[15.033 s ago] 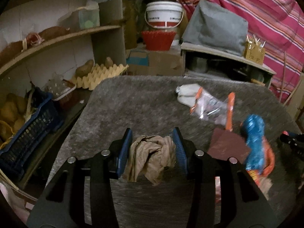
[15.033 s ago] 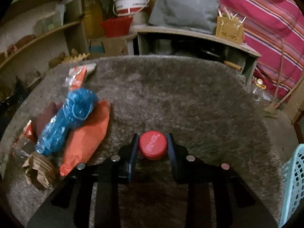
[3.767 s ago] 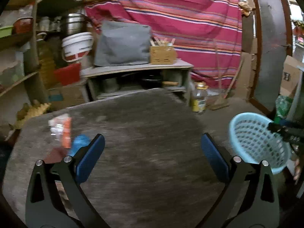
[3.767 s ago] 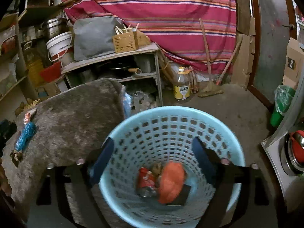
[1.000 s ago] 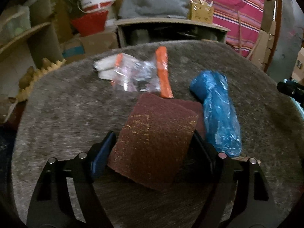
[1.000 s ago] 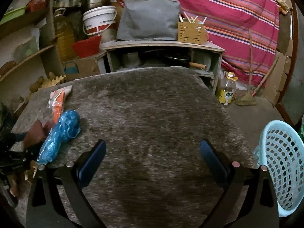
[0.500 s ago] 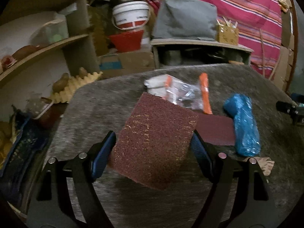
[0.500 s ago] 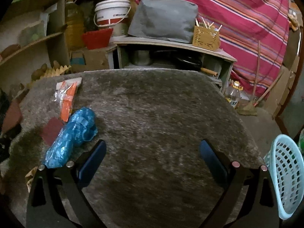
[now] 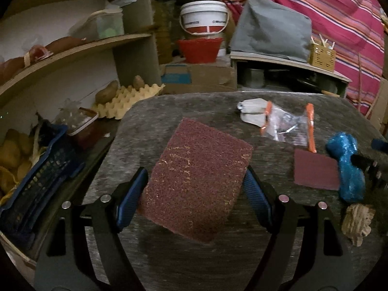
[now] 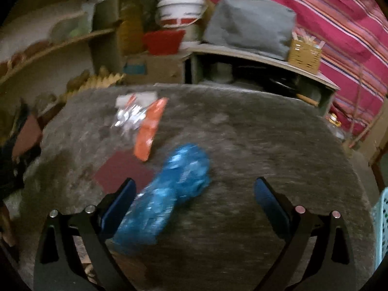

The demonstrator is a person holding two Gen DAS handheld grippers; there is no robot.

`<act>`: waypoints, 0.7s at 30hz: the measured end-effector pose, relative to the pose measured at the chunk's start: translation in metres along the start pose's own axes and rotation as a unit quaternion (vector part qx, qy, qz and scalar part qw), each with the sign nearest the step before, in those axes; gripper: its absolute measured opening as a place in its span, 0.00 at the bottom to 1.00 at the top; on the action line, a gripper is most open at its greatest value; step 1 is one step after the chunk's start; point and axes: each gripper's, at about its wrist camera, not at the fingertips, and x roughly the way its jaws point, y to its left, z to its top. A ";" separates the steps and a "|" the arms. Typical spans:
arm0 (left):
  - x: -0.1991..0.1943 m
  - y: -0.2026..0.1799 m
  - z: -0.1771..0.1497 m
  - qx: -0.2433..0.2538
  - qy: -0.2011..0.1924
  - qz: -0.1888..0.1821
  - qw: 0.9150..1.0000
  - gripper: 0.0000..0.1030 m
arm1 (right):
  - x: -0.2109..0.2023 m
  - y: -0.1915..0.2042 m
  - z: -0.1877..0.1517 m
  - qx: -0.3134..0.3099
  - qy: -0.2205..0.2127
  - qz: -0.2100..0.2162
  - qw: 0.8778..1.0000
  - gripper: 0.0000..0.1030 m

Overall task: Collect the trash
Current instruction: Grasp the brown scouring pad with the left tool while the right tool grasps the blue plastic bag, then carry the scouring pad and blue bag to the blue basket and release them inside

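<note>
Left gripper holds a maroon scouring pad above the grey surface.
Its fingers are spread wide and clamp the pad's two edges. The right gripper is open and holds nothing, a crumpled blue bag lying just beside its left finger. A smaller maroon pad, an orange-and-clear wrapper and brown paper lie on the surface.
</note>
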 end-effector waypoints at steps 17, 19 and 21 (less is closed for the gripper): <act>-0.009 -0.010 0.015 -0.014 -0.018 0.023 0.999 0.75 | -0.019 -0.027 -0.004 -0.012 0.007 0.068 0.998 0.13; -0.014 -0.016 0.017 -0.016 -0.017 0.022 0.999 0.75 | -0.027 -0.039 -0.004 -0.005 0.002 0.068 0.998 0.13; -0.021 -0.026 0.020 -0.014 -0.020 0.019 1.000 0.75 | -0.039 -0.054 -0.006 0.001 -0.006 0.065 0.998 0.13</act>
